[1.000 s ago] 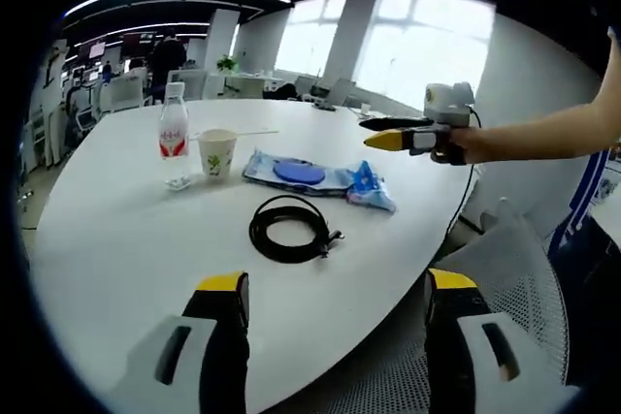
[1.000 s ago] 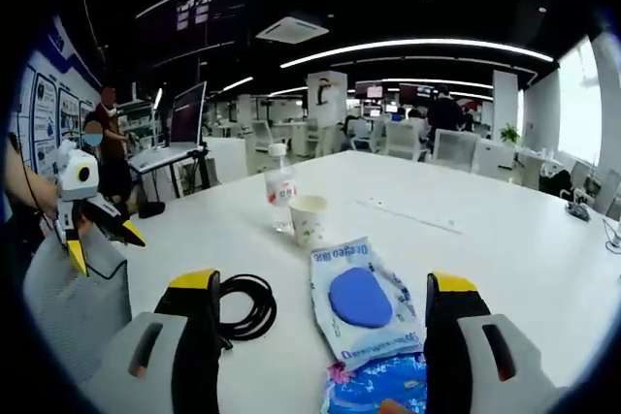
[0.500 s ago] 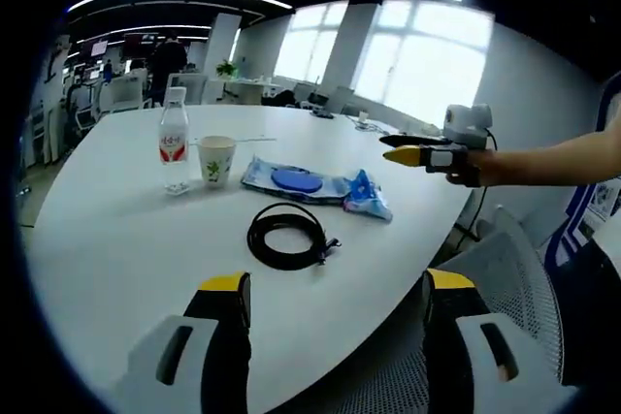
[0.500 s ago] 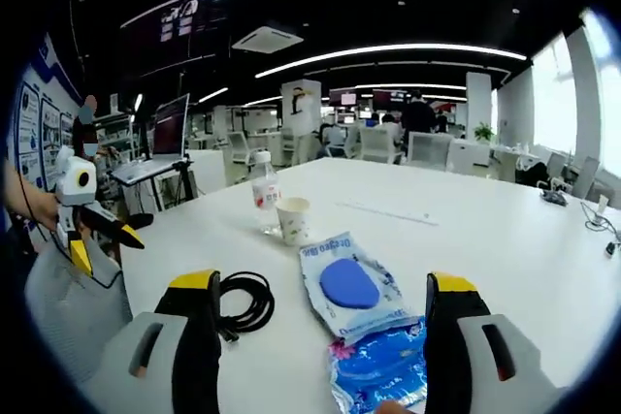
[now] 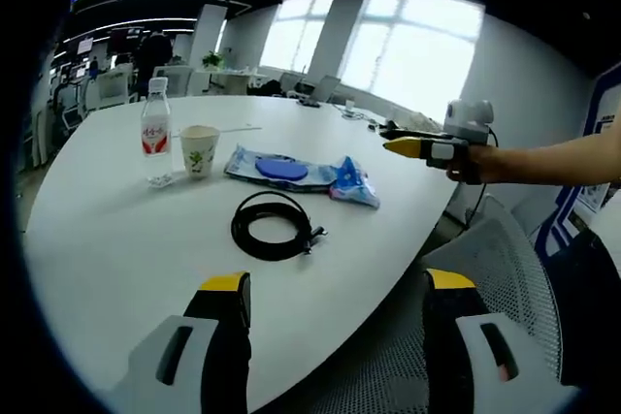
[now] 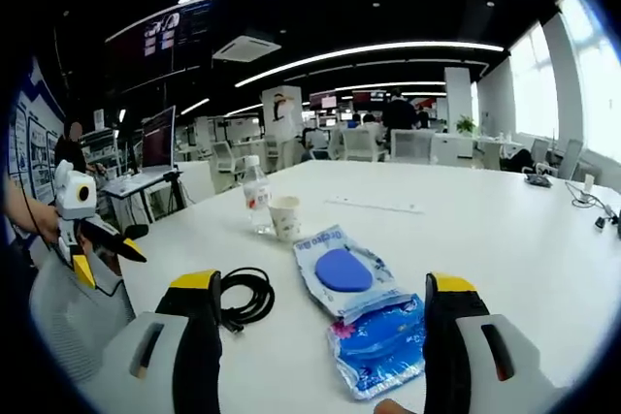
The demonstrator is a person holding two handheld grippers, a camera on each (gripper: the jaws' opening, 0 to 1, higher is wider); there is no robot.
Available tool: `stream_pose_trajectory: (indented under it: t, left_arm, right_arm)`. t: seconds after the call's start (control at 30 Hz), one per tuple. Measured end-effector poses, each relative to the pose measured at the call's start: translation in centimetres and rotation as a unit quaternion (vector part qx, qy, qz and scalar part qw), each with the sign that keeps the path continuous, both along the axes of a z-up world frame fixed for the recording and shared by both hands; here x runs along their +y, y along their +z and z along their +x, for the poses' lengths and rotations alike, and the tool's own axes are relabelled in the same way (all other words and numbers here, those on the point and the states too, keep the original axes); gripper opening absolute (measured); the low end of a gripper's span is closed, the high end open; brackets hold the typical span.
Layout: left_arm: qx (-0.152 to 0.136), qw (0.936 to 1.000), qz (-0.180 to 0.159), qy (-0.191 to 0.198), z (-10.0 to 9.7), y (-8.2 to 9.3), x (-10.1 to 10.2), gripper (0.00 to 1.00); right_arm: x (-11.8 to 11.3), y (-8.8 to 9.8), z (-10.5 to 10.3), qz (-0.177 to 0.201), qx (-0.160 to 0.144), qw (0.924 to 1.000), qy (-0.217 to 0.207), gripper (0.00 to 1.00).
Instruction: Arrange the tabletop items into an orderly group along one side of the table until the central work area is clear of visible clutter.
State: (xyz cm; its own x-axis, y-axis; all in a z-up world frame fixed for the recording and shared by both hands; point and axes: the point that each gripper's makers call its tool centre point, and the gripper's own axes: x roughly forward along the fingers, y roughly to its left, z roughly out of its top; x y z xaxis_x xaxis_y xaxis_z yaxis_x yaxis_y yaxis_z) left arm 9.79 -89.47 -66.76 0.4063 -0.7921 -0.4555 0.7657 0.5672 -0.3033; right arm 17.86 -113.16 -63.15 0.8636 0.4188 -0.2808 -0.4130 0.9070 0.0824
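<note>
Open-plan office behind, our white counter (image 5: 116, 239) carries bottle (image 5: 154, 133), cup (image 5: 198, 150), blue packets (image 6: 364, 312) and cable coil (image 5: 272, 225) mid-surface. We've drawn back slightly; left hand-held gripper (image 5: 330, 336) and right hand-held gripper (image 6: 320, 336) gape wide, empty. Nothing is grouped yet.

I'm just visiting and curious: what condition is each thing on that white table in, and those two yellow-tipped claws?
Water bottle: upright, capped.
Paper cup: upright, open-topped, beside the bottle.
Black cable: coiled, lying flat.
Clear packet with blue disc: lying flat.
Blue packet: lying crumpled, touching the clear packet.
Left claw: open, empty.
Right claw: open, empty.
</note>
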Motion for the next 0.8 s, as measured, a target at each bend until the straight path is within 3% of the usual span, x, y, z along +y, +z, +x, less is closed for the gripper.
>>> stream_pose_trajectory:
  t: [0.17,0.33,0.57,0.8]
  left_arm:
    - [-0.003,0.9997,0.007,0.025,0.7,0.0,0.6,0.67]
    - [0.009,0.9989,0.009,0.045,1.5,-0.5,1.2,0.68]
    - [0.025,0.9943,-0.011,0.103,2.9,-0.1,2.6,0.67]
    - [0.028,0.9937,0.0,0.108,2.9,-0.5,2.7,0.67]
  right_arm:
    - [-0.8,-0.1,0.2,0.005,0.008,1.0,0.002,0.84]
    - [-1.2,1.4,0.7,0.022,-0.008,0.9997,-0.003,0.83]
    - [-0.6,1.6,0.7,0.02,-0.015,0.9995,0.018,0.83]
    - [-0.1,1.5,0.2,0.039,-0.012,0.999,0.019,0.83]
